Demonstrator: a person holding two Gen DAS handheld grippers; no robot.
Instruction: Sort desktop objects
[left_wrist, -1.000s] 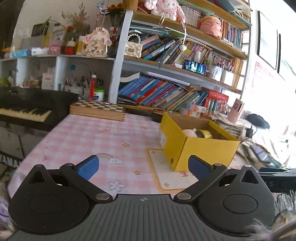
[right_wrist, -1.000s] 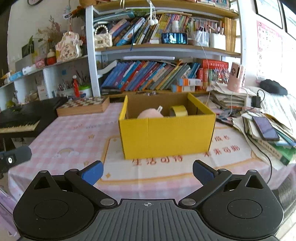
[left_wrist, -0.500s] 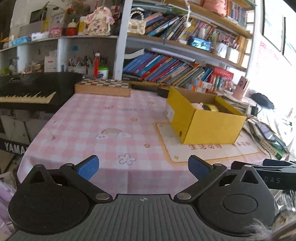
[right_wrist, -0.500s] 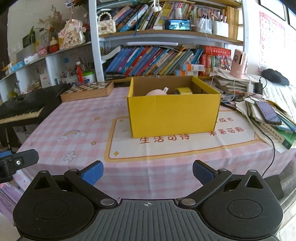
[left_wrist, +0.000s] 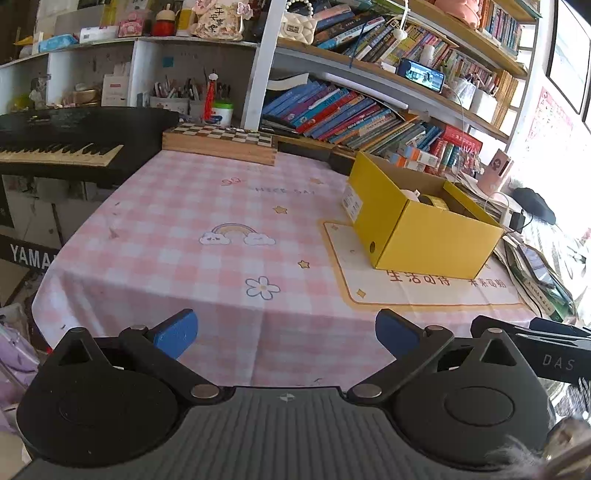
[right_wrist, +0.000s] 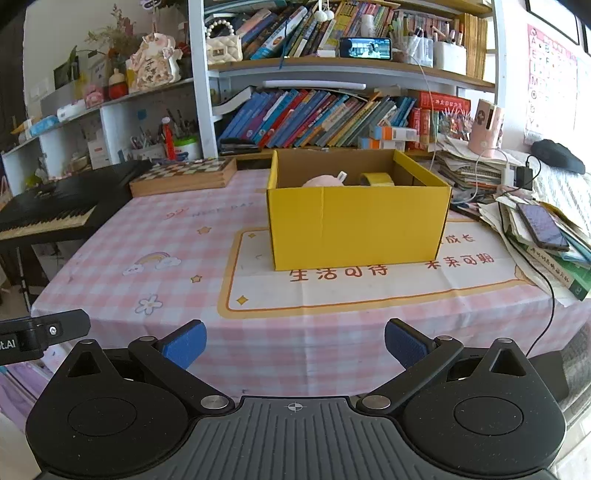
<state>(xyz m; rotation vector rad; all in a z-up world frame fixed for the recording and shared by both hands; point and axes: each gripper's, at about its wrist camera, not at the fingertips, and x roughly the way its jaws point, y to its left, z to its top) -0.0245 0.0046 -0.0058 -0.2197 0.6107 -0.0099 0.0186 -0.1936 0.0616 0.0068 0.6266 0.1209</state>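
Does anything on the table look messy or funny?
Mostly tidy. The yellow box sits upright with a pink item and a tape roll inside. The messy spot is the right edge: a slumped stack of papers and books with a phone on top and a black cable trailing over the edge.

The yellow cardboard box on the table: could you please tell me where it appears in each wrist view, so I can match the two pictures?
Left wrist view: the yellow cardboard box sits right of centre, turned corner-on, on the cream mat.
Right wrist view: the box is near the centre, slightly right, front wall facing the camera.
Shared landmark: the wooden chessboard lies at the table's far edge, left of the box in both views.
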